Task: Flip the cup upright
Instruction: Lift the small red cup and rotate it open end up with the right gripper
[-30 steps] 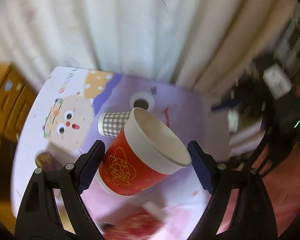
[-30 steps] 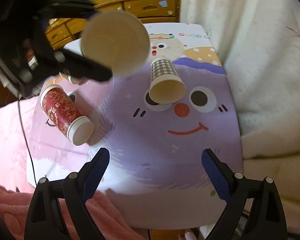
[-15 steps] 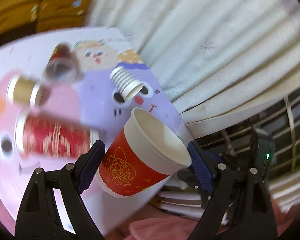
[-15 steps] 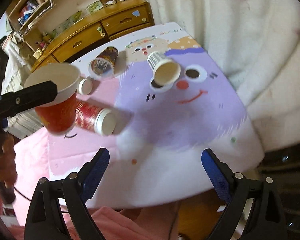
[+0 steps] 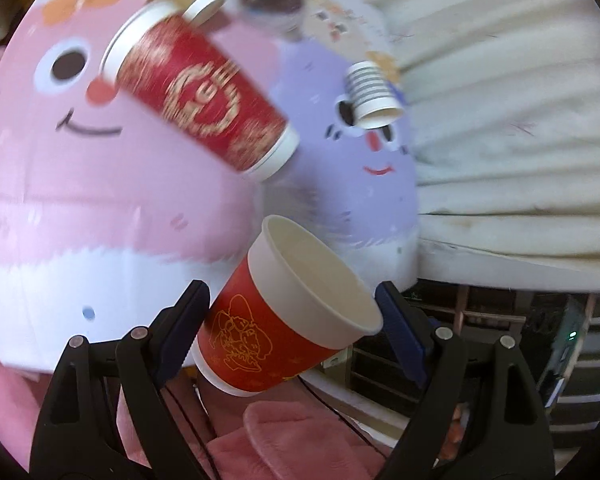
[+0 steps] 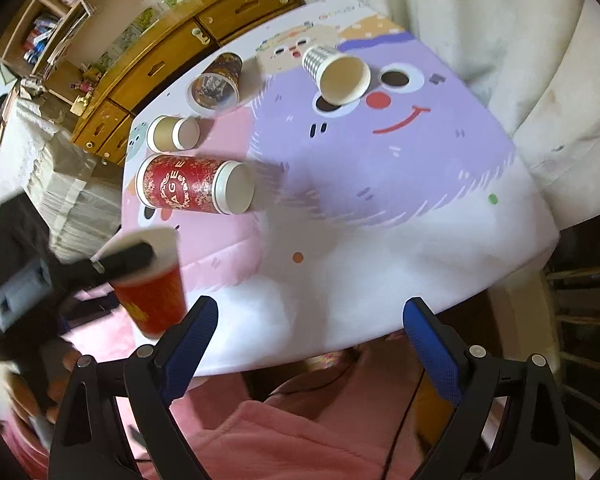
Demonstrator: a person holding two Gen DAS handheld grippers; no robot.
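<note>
My left gripper [image 5: 294, 316] is shut on a red paper cup [image 5: 276, 320] with a white inside, mouth up, held in the air over the table's near left edge. It also shows in the right wrist view [image 6: 152, 280], blurred. My right gripper [image 6: 310, 338] is open and empty above the table's front edge. A tall red cup [image 6: 192, 188] lies on its side on the table; it shows in the left wrist view [image 5: 196, 92] too.
The cartoon tablecloth [image 6: 380, 184] also carries a checked cup [image 6: 334, 70], a brown cup [image 6: 172, 132] and a dark patterned cup [image 6: 216, 82], all lying on their sides. A wooden dresser [image 6: 160, 56] stands behind. White fabric [image 6: 520, 60] is at the right.
My left gripper has swung the red cup down and toward the table's near left edge. The right gripper has pulled back and tilted, staying open.
</note>
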